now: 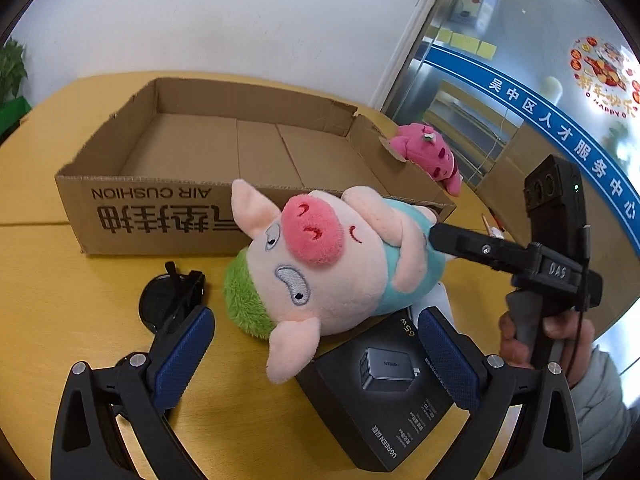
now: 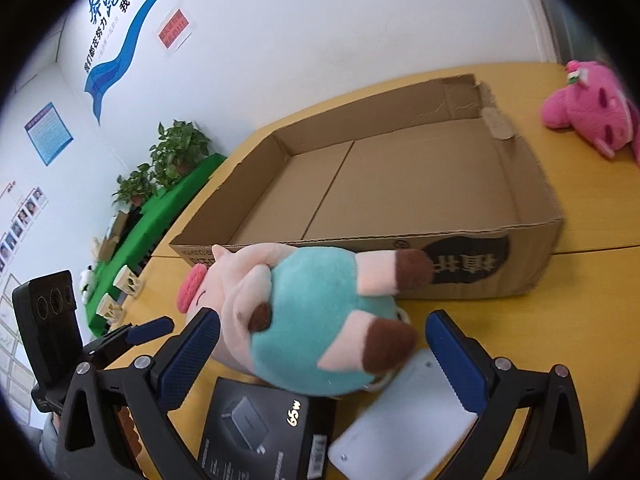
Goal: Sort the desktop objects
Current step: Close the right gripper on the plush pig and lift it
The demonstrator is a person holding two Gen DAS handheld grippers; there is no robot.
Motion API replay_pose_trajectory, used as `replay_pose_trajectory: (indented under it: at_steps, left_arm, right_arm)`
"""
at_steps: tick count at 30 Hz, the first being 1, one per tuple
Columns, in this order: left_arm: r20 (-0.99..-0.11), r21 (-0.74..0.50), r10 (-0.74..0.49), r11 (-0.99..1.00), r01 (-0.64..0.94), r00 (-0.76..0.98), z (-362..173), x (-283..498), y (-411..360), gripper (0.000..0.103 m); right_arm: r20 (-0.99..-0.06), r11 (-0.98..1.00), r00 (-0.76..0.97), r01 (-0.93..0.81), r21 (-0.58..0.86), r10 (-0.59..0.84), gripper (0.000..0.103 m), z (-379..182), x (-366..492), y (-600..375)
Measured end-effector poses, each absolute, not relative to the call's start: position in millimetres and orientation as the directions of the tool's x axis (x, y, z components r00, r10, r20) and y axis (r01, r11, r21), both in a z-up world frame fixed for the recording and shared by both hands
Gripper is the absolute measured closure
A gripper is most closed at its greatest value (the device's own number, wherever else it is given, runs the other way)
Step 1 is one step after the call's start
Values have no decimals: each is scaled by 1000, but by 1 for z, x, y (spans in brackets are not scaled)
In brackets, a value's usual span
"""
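Observation:
A pig plush (image 1: 320,264) with a pink snout, green hair and a teal body lies on the yellow table in front of the cardboard box (image 1: 160,216). My left gripper (image 1: 318,354) is open just short of its head, with nothing between the blue pads. My right gripper (image 2: 322,344) is open too, and the plush's teal body (image 2: 312,320) sits between its wide-spread pads. In the left wrist view, one right finger (image 1: 460,242) touches the plush's side. The cardboard box (image 2: 400,184) is empty inside.
A black charger box (image 1: 384,384) lies under the pig's head, with a flat white item (image 2: 400,420) beside it. A black round object (image 1: 172,300) sits left of the plush. A pink plush (image 2: 588,112) lies beside the box's right end. A hand (image 1: 560,332) holds the right gripper.

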State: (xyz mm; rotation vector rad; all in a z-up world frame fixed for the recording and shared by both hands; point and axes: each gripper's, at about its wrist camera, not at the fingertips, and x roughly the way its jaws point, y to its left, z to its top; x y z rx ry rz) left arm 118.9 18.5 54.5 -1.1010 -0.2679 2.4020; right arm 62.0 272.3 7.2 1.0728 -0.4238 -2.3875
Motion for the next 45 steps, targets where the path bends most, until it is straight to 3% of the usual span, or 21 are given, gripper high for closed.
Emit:
replay_pose_trajectory:
  at_steps: [5, 9, 15, 21, 26, 29, 33, 40, 45]
  left_arm:
    - [-666, -401, 506, -862, -309, -548, 49, 116, 8, 0]
    - [-651, -450, 535, -843, -293, -539, 47, 112, 0, 1]
    - [-637, -531, 589, -803, -270, -498, 39, 104, -6, 0]
    - [-639, -584, 610, -781, -219, -468, 30, 95, -9, 0]
    - [-640, -611, 613, -771, -177, -463, 28, 84, -15, 1]
    - [-630, -633, 621, -758, -155, -466, 26, 77, -22, 0]
    - [-609, -682, 664, -718, -142, -433, 19, 69, -27, 0]
    - [-599, -725, 709, -677, -122, -374, 10, 63, -21, 1]
    - [-582, -739, 718, -662, -120, -382, 17, 69, -23, 17]
  right_arm:
    - [-595, -800, -535, 372, 471, -599, 1, 9, 78, 250]
    - [-505, -647, -408, 535, 544, -761, 1, 30, 112, 233]
    - [-608, -802, -542, 512, 308, -580, 2, 40, 114, 240]
    - [-662, -767, -513, 624, 149, -546, 2, 33, 85, 223]
    - [-720, -697, -365, 680, 228, -591, 2, 11, 56, 199]
    - [-714, -701, -391, 686, 195, -582, 2, 7, 69, 195]
    - [-688, -704, -365, 644, 300, -627, 2, 6, 84, 207]
    - [-742, -794, -406, 544, 272, -533, 5, -6, 71, 199]
    - [-737, -822, -464, 527, 215, -491, 18, -2, 84, 197]
